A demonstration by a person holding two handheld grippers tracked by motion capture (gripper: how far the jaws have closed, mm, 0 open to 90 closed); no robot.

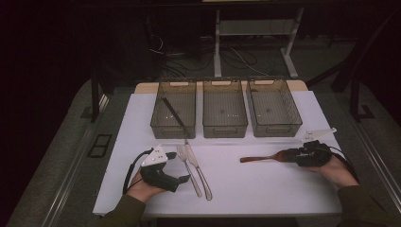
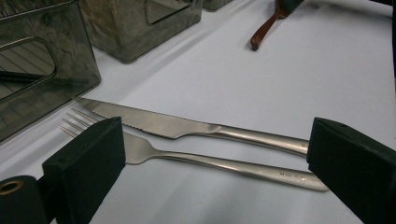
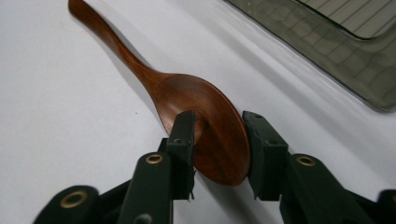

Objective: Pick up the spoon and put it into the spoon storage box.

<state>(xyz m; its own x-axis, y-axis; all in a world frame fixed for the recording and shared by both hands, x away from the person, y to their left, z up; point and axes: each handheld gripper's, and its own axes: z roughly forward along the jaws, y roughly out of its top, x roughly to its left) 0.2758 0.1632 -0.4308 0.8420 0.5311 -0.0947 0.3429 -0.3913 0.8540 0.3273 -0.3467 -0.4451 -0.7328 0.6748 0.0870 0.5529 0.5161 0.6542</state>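
High view: fixed above near edge of table (image 1: 265, 189), facing forward and down, far enough to take in whole top and three bins (image 1: 224, 113) at far side. Left gripper view: low over table, close on knife (image 2: 187, 126) and fork (image 2: 196, 161), looking across toward spoon (image 2: 264, 30). Right gripper view: very close on spoon bowl, bin wall at upper right. Spoon shared by all three; knife and fork by high and left gripper views.

Three bins (image 1: 225, 115) side by side along the table's (image 1: 265, 189) far edge, a stick (image 1: 172, 112) slanting inside the left one. Nearer, on the left, fork (image 1: 188, 170) and knife (image 1: 199, 171) lying parallel, fork to the left. Off to the right, well apart, a spoon (image 1: 263, 158), handle pointing left.
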